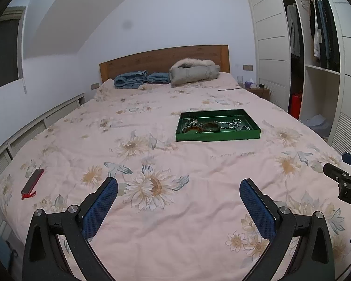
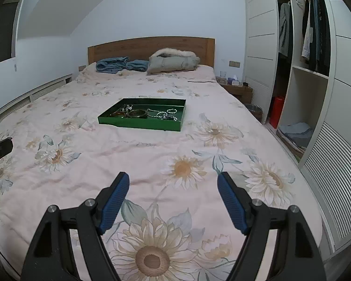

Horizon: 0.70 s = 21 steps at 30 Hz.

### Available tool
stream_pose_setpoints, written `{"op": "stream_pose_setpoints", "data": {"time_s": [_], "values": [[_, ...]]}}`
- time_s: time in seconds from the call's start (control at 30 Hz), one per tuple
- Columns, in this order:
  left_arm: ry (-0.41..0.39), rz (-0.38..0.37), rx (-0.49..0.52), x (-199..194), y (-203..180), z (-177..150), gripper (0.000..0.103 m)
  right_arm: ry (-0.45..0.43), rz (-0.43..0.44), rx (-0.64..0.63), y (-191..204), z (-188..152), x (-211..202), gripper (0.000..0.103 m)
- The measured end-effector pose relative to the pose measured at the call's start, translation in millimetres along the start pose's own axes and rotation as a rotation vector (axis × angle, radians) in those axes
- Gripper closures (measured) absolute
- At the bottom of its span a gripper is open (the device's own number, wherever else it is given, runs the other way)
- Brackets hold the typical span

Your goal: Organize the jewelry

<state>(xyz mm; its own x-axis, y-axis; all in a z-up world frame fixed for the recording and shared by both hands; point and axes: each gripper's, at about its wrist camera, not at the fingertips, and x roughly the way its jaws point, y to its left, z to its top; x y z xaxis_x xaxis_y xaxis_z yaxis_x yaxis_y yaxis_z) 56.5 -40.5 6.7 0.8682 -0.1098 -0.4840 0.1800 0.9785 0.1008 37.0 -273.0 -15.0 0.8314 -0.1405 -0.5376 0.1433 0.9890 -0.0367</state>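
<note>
A green tray (image 1: 217,136) lies in the middle of the bed; it also shows in the right wrist view (image 2: 138,125). It holds brown bangles (image 1: 209,126) (image 2: 137,113) and silver chains and bracelets (image 1: 236,124) (image 2: 163,114) in a loose pile. My left gripper (image 1: 179,187) is open and empty over the near end of the bed, well short of the tray. My right gripper (image 2: 173,182) is open and empty, also over the near end of the bed. Its tip shows at the right edge of the left wrist view (image 1: 339,175).
A pink floral quilt (image 1: 175,210) covers the bed. A red and black flat object (image 1: 32,183) lies near its left edge. Blue towels (image 1: 138,78) and a grey coat (image 1: 194,72) lie by the headboard. An open wardrobe (image 2: 304,70) stands to the right, a nightstand (image 2: 236,89) beside it.
</note>
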Motion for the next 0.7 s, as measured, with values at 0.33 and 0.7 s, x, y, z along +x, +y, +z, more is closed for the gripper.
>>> {"op": "stream_pose_setpoints", "data": {"time_s": [0.33, 0.7], "values": [[0.011, -0.002, 0.000, 4, 2, -4, 0.001, 0.011, -0.004, -0.001, -2, -3, 4, 0.026], [0.032, -0.003, -0.001, 12, 4, -8, 0.001, 0.021, -0.014, 0.000, -2, -7, 7, 0.026]]}}
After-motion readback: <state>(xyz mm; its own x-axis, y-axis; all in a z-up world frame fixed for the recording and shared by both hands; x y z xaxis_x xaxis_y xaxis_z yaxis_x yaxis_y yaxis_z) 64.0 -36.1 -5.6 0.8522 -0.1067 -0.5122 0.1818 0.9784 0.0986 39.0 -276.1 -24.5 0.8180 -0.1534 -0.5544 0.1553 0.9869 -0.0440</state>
